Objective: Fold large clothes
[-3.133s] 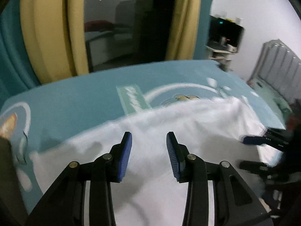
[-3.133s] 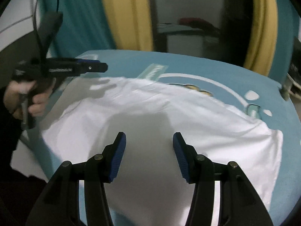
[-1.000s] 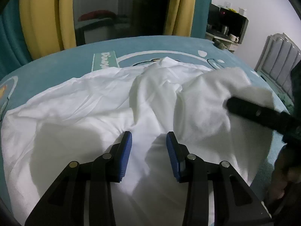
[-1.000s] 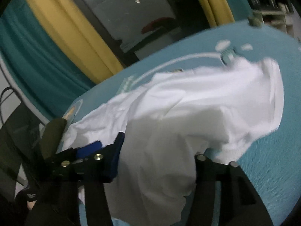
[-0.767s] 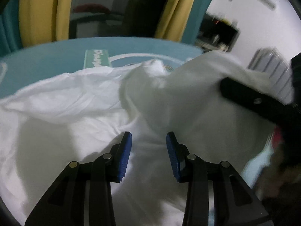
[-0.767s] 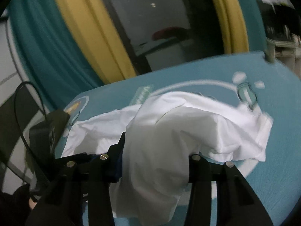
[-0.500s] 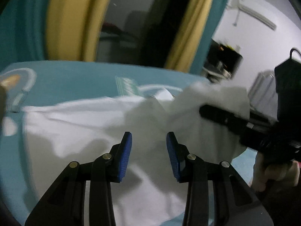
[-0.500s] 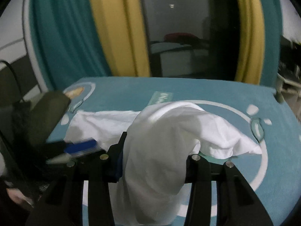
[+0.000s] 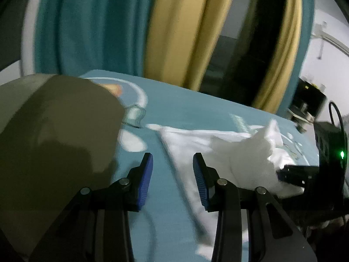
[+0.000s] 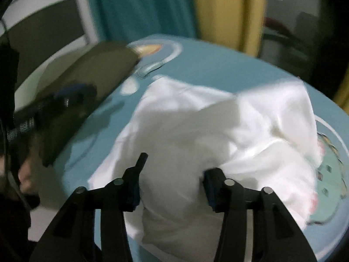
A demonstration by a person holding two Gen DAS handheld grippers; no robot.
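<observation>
A teal bed cover (image 9: pixel 196 113) with pale printed rings fills the middle of both views, running from the lower left to the right edge. Behind it, across the top of each frame, hang teal and yellow curtains (image 9: pixel 174 26). A dull olive cushion-like shape (image 9: pixel 50 135) takes up the left side of the left wrist view and the upper left of the right wrist view; what it is cannot be told. The white garment (image 10: pixel 218 131) lies bunched on the cover, centre to right in the right wrist view and right of centre in the left wrist view. The right gripper (image 10: pixel 172 174), at the bottom centre of its own frame, has a thick fold of that cloth bulging between its fingers, apparently clamped. The left gripper (image 9: pixel 172 179) sits at the bottom centre of its frame with jaws apart and nothing between them, over bare cover just beside the garment's edge.
</observation>
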